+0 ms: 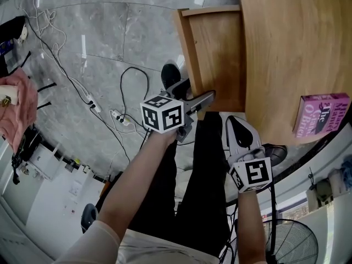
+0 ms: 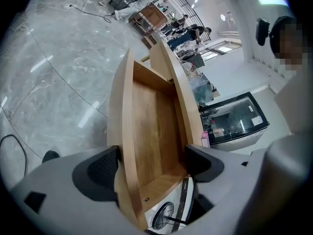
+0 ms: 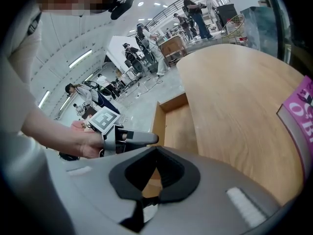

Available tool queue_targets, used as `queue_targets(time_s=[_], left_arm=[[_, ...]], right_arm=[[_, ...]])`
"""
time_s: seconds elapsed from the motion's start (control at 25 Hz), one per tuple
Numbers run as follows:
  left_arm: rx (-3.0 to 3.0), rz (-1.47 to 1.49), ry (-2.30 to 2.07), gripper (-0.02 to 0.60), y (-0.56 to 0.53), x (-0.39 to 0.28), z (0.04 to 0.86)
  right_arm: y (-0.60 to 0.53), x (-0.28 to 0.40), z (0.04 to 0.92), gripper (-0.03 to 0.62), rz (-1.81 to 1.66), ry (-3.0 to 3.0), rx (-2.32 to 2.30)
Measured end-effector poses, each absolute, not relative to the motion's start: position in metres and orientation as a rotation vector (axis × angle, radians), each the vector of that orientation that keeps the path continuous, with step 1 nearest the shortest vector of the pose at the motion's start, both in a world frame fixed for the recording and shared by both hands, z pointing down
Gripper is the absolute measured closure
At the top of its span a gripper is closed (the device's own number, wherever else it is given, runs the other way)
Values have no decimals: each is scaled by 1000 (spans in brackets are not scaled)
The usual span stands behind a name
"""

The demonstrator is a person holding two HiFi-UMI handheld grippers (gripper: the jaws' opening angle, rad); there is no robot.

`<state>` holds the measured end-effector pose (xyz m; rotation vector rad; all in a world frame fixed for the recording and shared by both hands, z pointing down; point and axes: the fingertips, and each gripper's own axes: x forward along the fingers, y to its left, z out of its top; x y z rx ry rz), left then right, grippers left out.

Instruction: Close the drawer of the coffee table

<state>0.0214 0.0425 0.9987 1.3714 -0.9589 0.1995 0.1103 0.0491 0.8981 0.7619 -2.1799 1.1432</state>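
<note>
At 9 o'clock in the head view, a pink cloth against the frame's edge, with white cables and a power strip strewn toward 8 o'clock over the grey marble floor. At the centre, the left gripper, marker cube uppermost, pointing toward 2 o'clock at the near corner of the drawer. In the left gripper view, jaws spread wide and straddling that corner: the front panel running up toward 12 o'clock between them, just beside the left pad, the drawer's wooden bottom stretching across to the right pad. Drawer standing open at 1 o'clock in the head view, jutting out from under the coffee table. Lower, toward 5 o'clock, the right gripper, near the table's curved rim and touching nothing; in the right gripper view, jaws closed together with nothing held. At 3 o'clock, a pink book lying flat near the table's edge. At 5 o'clock, in the frame's corner, a standing fan.
</note>
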Motion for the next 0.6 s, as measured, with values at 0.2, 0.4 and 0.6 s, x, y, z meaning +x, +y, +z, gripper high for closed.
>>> queue_targets(time_s=[0.2,0.4,0.6], left_arm=[[1399,181,-935,172,32,37,990],[1432,174,-904,172,25,53,984],[1494,163,-847,173,17,76,972]], right_arm=[[50,116,895,583,1147,-2186,763],[52,128,897,583,1161,-2180,788],[56,137,898,583,1184,-2176,822]])
